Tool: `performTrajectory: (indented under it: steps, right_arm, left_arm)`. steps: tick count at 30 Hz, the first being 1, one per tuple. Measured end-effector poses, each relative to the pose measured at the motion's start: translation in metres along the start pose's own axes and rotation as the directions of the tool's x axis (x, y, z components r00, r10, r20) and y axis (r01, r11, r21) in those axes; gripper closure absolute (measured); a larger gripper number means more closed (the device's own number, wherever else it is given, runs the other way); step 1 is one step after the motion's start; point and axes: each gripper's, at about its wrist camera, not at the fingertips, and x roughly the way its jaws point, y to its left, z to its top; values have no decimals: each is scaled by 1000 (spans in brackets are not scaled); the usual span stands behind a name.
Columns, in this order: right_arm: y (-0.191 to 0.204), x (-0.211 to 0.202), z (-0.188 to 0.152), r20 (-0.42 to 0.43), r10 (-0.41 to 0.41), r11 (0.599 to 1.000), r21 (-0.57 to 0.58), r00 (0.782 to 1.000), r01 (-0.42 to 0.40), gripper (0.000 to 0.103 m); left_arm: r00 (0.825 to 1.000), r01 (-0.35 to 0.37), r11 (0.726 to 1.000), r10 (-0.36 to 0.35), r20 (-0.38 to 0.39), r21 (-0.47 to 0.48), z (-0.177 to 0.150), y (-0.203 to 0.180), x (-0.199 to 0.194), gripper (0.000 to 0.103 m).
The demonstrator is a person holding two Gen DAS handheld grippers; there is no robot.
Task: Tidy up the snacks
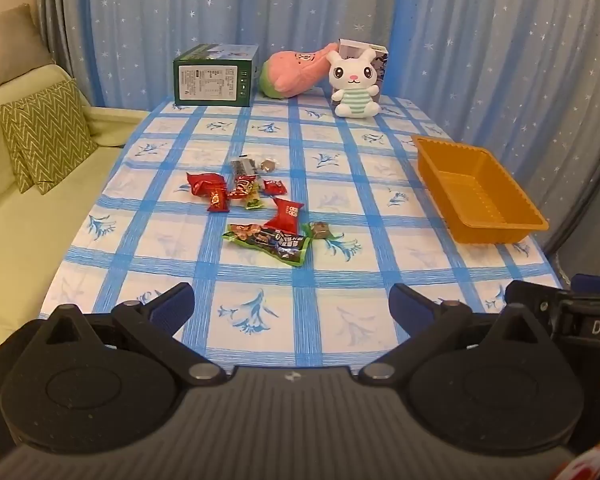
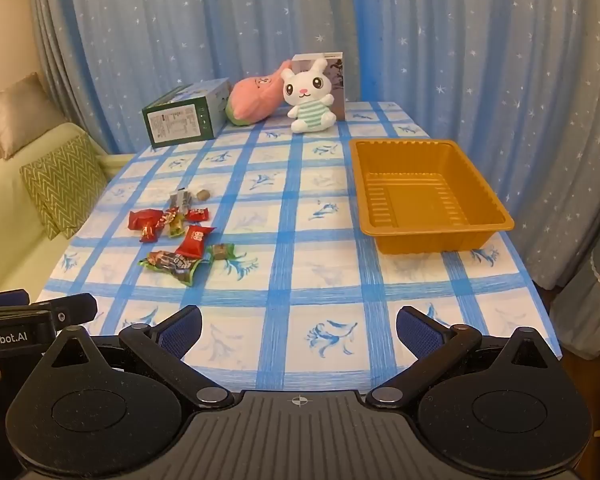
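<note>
Several wrapped snacks lie scattered on the blue checked tablecloth: red candy packets [image 1: 284, 213] [image 2: 194, 241], a green snack packet [image 1: 270, 242] [image 2: 172, 264] and small wrapped sweets [image 1: 320, 231] [image 2: 220, 251]. An empty orange plastic tray [image 1: 480, 188] [image 2: 428, 196] stands at the table's right side. My left gripper [image 1: 292, 308] is open and empty, above the near table edge. My right gripper [image 2: 300, 330] is open and empty, also above the near edge, with the tray ahead to its right.
A green box [image 1: 214, 76] [image 2: 184, 118], a pink plush [image 1: 296, 72] [image 2: 256, 98] and a white rabbit plush [image 1: 356, 84] [image 2: 310, 96] stand at the table's far end before a blue curtain. A sofa with cushions [image 1: 48, 136] [image 2: 64, 184] is on the left.
</note>
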Motion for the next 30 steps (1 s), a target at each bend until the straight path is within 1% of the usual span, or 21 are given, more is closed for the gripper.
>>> performTrajectory:
  steps: [1, 2, 6, 7, 11, 30]
  right_arm:
    - [0, 0, 0, -2, -2, 1000, -2, 1000, 2, 0]
    - [0, 0, 0, -1, -1, 1000, 1, 1000, 1, 0]
    - [2, 1, 0, -2, 0, 1000, 4, 1000, 0, 0]
    - [2, 1, 0, -3, 1, 1000, 5, 1000, -1, 0]
    - [1, 0, -1, 3, 0, 1000, 4, 1000, 0, 0]
    - [4, -2, 4, 6, 4, 1000, 5, 1000, -4, 0]
  left_arm:
    - [1000, 0, 1000, 0, 5, 7, -1, -2, -1, 0]
    - [1000, 11, 1000, -11, -8, -13, 1, 2, 0, 0]
    - [1000, 15, 1000, -15, -3, 0, 0, -1, 1, 0]
    - [1000, 18, 1000, -18, 2, -15, -1, -1, 1, 0]
    - [1000, 23, 1000, -23, 1, -10, 1, -1, -2, 0]
    - [1000, 23, 1000, -23, 2, -7, 3, -2, -3, 1]
